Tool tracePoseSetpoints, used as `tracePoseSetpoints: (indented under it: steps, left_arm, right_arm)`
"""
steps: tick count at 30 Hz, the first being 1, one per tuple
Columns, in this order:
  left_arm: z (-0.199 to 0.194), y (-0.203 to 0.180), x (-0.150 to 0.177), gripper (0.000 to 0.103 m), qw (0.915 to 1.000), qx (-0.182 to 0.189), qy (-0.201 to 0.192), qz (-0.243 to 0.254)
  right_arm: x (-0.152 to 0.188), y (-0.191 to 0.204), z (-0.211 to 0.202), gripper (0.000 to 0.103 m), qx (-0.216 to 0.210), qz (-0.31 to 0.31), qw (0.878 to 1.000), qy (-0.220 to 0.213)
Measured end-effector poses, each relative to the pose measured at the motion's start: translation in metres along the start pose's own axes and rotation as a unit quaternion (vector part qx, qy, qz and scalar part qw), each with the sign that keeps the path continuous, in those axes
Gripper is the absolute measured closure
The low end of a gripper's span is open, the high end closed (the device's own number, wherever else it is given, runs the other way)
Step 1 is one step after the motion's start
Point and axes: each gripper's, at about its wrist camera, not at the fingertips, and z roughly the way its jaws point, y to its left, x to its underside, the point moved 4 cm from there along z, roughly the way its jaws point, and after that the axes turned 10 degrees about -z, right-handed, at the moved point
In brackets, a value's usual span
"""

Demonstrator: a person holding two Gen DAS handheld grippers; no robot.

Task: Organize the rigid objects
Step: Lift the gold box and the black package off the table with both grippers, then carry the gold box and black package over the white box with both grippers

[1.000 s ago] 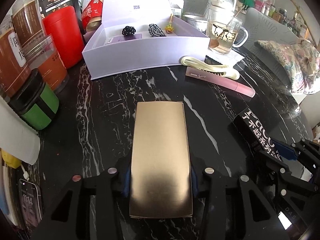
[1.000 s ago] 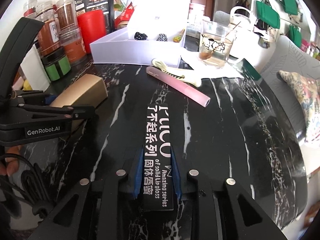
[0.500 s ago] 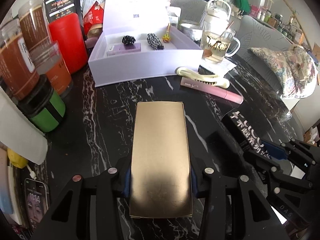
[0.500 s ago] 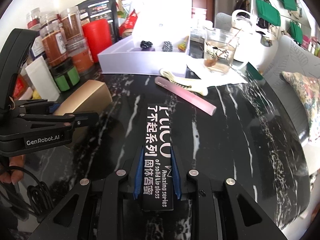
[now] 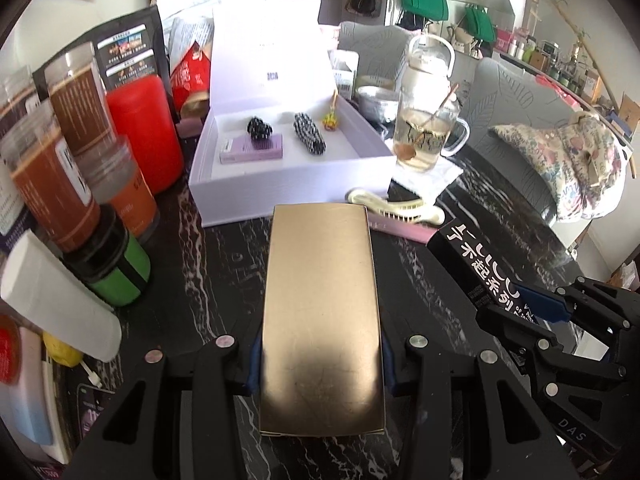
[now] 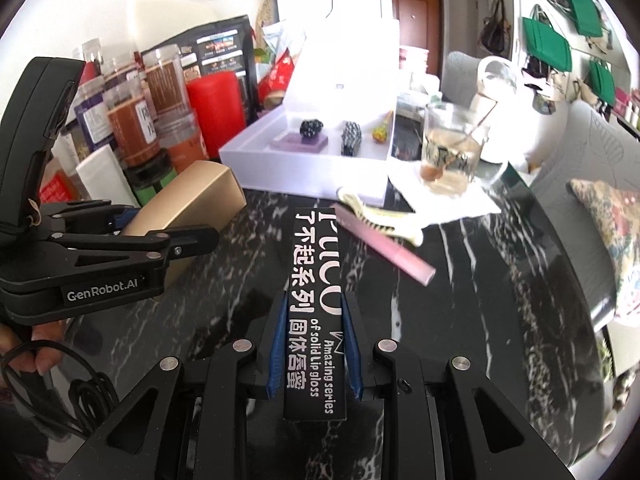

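My left gripper point(image 5: 320, 364) is shut on a flat gold box point(image 5: 320, 312) and holds it above the black marble table, pointing at the open white gift box point(image 5: 288, 188). It also shows in the right wrist view point(image 6: 160, 216) with the gold box point(image 6: 192, 196). My right gripper point(image 6: 314, 344) is shut on a long black lip-gloss box point(image 6: 316, 280) with white lettering; it also shows in the left wrist view point(image 5: 480, 264). The white box point(image 6: 312, 176) holds a purple card and dark beaded items.
Jars and a red canister point(image 5: 144, 132) crowd the left edge. A cream hair clip point(image 5: 396, 208) and a pink tube point(image 6: 384, 248) lie before the white box. A glass mug point(image 5: 424, 140) stands at its right. A phone point(image 5: 92, 404) lies near left.
Both grippers have risen and tilted up with their boxes still held; the white box and the room behind it now show lower and fuller in both views.
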Motion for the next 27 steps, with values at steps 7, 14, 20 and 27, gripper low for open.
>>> tracePoseSetpoints:
  steps: [7, 14, 20, 27]
  left_arm:
    - [-0.006, -0.002, -0.020, 0.060, 0.9998, 0.003, -0.019, -0.002]
    - [-0.008, -0.005, -0.045, 0.060, 0.9993, 0.009, -0.035, -0.001]
    - [-0.009, -0.006, -0.069, 0.060, 0.9986, 0.009, -0.053, 0.000]
    - [-0.003, -0.006, -0.096, 0.060, 0.9978, 0.013, -0.065, 0.000]
  right_arm:
    - [-0.020, -0.007, -0.007, 0.078, 0.004, -0.010, 1.000, -0.014]
    - [-0.042, -0.015, -0.007, 0.078, -0.003, -0.018, 0.999, -0.029]
    - [-0.064, -0.021, -0.003, 0.078, -0.009, -0.025, 0.999, -0.044]
    - [-0.090, -0.030, 0.005, 0.078, -0.015, -0.033, 0.998, -0.057]
